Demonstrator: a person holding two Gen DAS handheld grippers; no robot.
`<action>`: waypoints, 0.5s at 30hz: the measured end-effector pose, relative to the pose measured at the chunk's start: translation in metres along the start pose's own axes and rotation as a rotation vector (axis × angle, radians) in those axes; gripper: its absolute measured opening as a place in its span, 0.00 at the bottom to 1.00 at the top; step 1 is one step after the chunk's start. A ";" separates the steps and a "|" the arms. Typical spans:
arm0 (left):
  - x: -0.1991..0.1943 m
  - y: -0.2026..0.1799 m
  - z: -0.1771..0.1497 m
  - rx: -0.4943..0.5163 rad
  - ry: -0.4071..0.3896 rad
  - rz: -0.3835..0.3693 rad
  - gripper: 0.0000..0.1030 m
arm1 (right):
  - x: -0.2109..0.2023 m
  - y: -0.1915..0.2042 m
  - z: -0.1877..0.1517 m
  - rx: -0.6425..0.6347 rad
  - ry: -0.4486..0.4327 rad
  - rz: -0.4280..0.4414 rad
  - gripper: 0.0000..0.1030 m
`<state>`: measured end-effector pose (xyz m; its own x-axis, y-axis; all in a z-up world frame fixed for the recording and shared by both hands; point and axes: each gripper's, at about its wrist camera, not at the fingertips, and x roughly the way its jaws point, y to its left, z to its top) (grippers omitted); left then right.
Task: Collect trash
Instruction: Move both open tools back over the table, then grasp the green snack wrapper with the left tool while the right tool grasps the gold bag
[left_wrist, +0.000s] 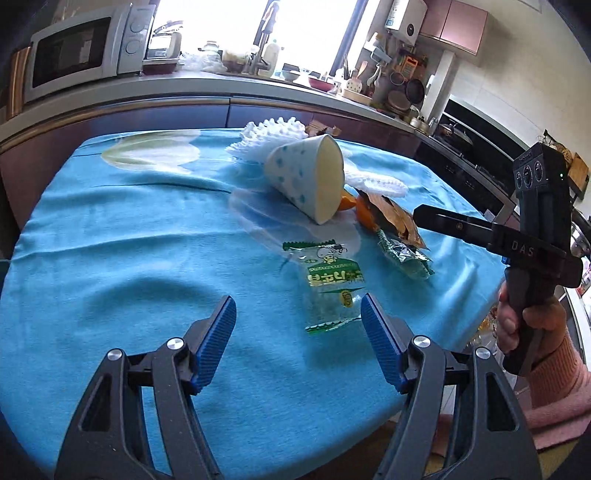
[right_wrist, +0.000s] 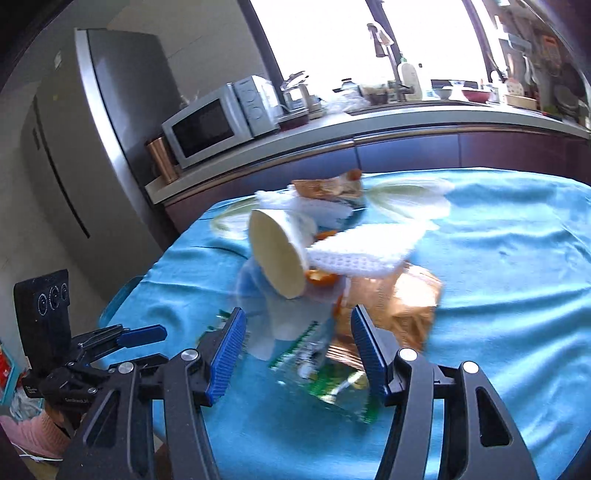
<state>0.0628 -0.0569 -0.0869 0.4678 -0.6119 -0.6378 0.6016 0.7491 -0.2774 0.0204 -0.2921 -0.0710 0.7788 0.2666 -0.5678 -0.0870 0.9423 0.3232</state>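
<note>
Fingers (left_wrist: 218, 343) apart (both pairs), empty

A paper cup (left_wrist: 306, 177) lies on its side on the tablecloth (left_wrist: 129, 251), its mouth toward the right of the left wrist view. Foam netting (left_wrist: 269, 136) lies behind the cup and extends to its right. A piece of peel (left_wrist: 364, 214) sits at the cup's mouth, beside a crumpled bag (left_wrist: 397, 218). A clear wrapper (left_wrist: 328, 284) lies in front of the cup, nearest the left gripper (left_wrist: 298, 343). A second wrapper (left_wrist: 404, 254) lies to its right, just before the bag. The counter (left_wrist: 207, 88) runs behind the table, with the microwave (left_wrist: 85, 51) at its left end.
</note>
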 end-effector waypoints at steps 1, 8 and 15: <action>0.004 -0.001 0.001 -0.001 0.012 -0.006 0.70 | -0.003 -0.012 -0.001 0.023 -0.007 -0.015 0.56; 0.028 -0.008 0.008 -0.014 0.079 0.016 0.68 | 0.010 -0.067 -0.006 0.207 0.034 -0.022 0.56; 0.034 -0.010 0.013 -0.023 0.095 0.028 0.68 | 0.026 -0.081 -0.007 0.283 0.049 0.036 0.61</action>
<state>0.0816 -0.0884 -0.0967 0.4202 -0.5643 -0.7106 0.5737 0.7720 -0.2738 0.0433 -0.3601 -0.1174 0.7471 0.3150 -0.5854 0.0676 0.8401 0.5383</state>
